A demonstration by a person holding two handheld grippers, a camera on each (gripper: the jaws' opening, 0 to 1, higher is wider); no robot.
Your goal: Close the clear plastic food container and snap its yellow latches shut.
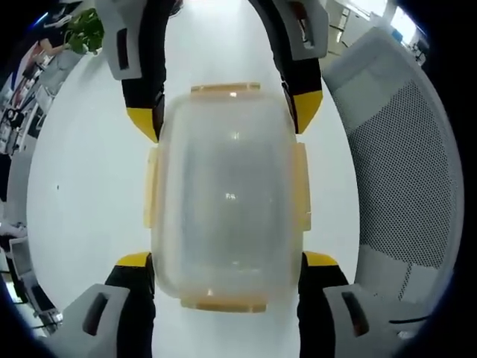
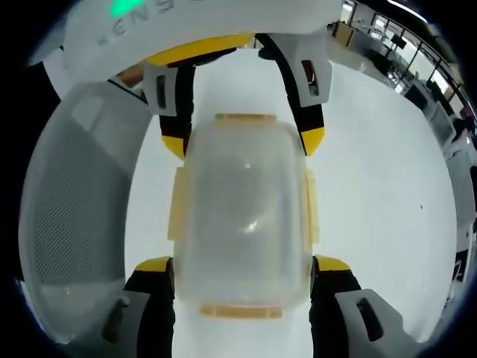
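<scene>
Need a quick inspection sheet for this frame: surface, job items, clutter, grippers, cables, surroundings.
Surface: white table, bare around the job.
Job's things: clear container, lid on, lying between both grippers; yellow latches at both ends and both long sides. Whether they are snapped shut cannot be told.
Clutter: nothing seen.
Grippers: left gripper straddles one end of the container, right gripper the opposite end; yellow-tipped fingers flank the corners. Contact cannot be told.
Cables: nothing seen.
Surroundings: grey mesh chair beside the table; green plant at the far edge; office desks beyond.
</scene>
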